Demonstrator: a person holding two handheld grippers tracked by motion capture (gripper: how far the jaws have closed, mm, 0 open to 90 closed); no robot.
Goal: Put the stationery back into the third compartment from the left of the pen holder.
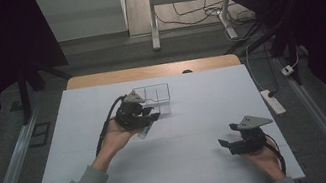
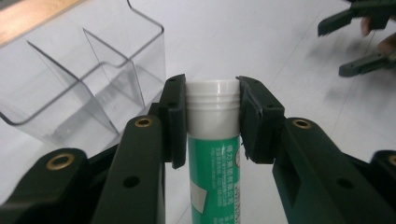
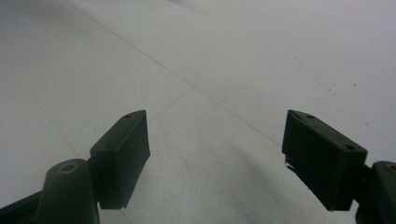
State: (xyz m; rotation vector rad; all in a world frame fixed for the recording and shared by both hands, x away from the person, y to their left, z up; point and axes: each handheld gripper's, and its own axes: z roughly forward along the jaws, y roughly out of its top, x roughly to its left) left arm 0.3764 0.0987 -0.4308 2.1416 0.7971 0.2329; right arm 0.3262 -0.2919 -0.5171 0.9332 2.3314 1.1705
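Left gripper [image 2: 212, 119] clamps a green tube [image 2: 214, 168] by its white cap, beside the empty clear organizer [image 2: 70, 70]; placement apparently pending. Right gripper [image 3: 217, 158] wide open, empty.

Dim room, bright table, soft close-ups

You see the white table [image 1: 189, 163] lit from above while the surroundings sink into near-black. In your left gripper view the tube [image 2: 214, 140] is sharp; the clear box [image 2: 84, 74] and far gripper [image 2: 359, 42] blur. Your right gripper view looks grey, grainy, softly shadowed.
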